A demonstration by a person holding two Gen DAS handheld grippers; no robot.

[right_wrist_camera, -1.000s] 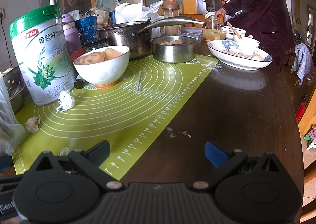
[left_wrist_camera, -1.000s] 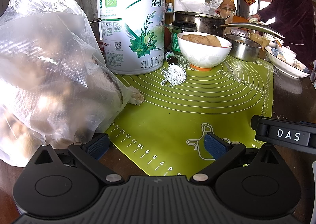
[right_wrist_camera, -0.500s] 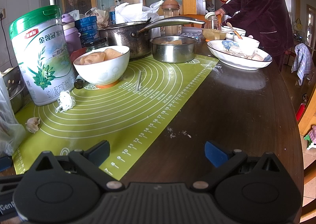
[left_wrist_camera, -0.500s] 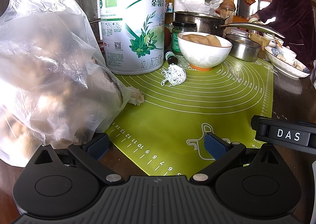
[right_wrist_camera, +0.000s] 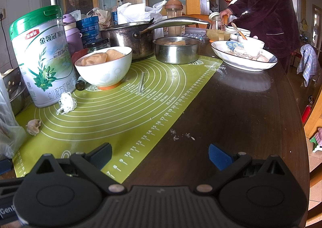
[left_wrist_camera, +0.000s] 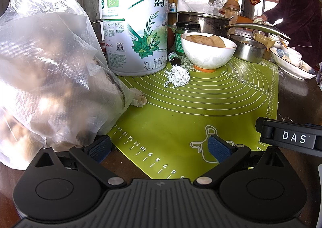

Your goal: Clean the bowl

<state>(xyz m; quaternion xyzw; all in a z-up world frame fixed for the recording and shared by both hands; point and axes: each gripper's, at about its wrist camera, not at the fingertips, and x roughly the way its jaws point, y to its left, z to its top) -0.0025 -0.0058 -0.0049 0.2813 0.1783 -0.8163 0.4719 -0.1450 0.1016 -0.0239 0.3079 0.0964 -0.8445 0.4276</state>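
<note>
Your left gripper [left_wrist_camera: 159,148] sits low at the near edge of the green mat [left_wrist_camera: 181,119], its fingers [left_wrist_camera: 218,148] spread wide with nothing between them. Your right gripper [right_wrist_camera: 160,154] is likewise low at the near edge of the desk [right_wrist_camera: 241,111], fingers [right_wrist_camera: 218,156] spread and empty, one over the mat corner, the other over bare dark wood.

The white bowl [left_wrist_camera: 208,53] stands upright on an orange foot near the far end of the mat, well apart from both grippers. It holds crumpled tan paper [right_wrist_camera: 100,58]. Neither gripper touches it.

Just to the left of the bowl stands a tall white tin with a green lid [left_wrist_camera: 134,21]; a small dark bottle [left_wrist_camera: 173,58] lies between tin and bowl. A tangle of white string [left_wrist_camera: 177,76] lies on the mat in front of the tin. A large clear plastic bag [left_wrist_camera: 46,75] stands beside your left gripper, touching its left finger.

Behind the bowl are a dark pot with a long handle [right_wrist_camera: 130,39] and a steel pan [right_wrist_camera: 177,50]. A patterned dish [right_wrist_camera: 243,57] rests on the desk to the right. A person in a dark purple top [right_wrist_camera: 267,6] stands at the far end, hands at the dishes there.
</note>
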